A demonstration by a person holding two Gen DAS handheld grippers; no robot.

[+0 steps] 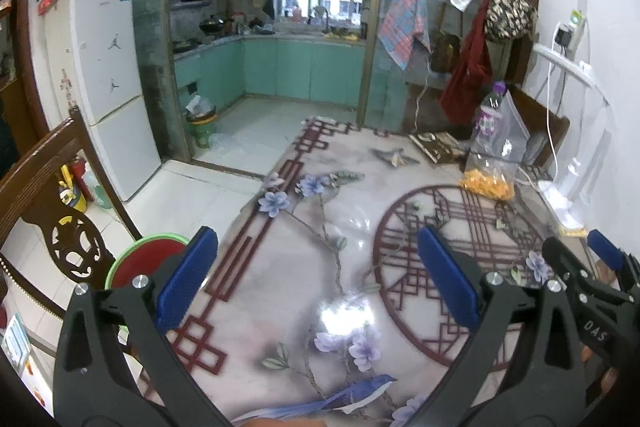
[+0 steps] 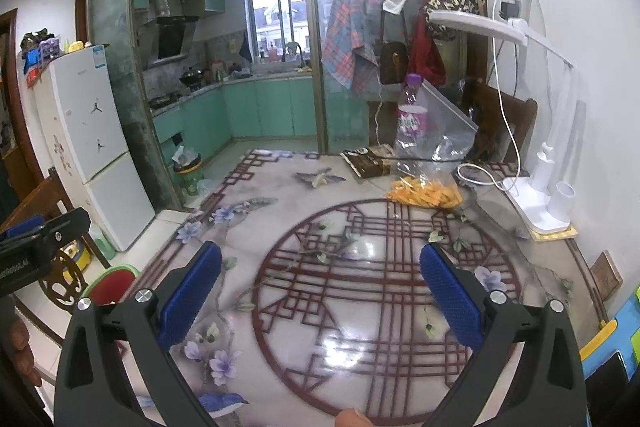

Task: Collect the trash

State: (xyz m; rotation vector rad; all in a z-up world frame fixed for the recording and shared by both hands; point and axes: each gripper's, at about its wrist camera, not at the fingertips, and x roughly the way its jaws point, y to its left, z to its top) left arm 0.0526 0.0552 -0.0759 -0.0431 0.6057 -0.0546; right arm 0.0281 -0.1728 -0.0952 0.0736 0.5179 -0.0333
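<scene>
On the glossy flower-patterned table (image 1: 276, 291) (image 2: 304, 359) lie, at the far side, a clear bottle with a purple cap (image 1: 490, 115) (image 2: 410, 115), a clear bag of orange pieces (image 1: 486, 183) (image 2: 424, 193), a dark wrapper (image 1: 436, 147) (image 2: 368, 161) and a small pale scrap (image 1: 396, 157) (image 2: 318, 179). My left gripper (image 1: 320, 267) hovers open over the table's left half, nothing between its blue pads. My right gripper (image 2: 320, 279) is open and empty over the round red pattern, well short of the bag. A green bin (image 1: 202, 125) (image 2: 188, 169) stands on the kitchen floor.
A white desk lamp (image 2: 536, 195) with its cable stands at the table's right edge. A carved wooden chair (image 1: 52, 219) and a red round seat with a green rim (image 1: 148, 263) sit left of the table. A white fridge (image 1: 108, 67) stands behind them.
</scene>
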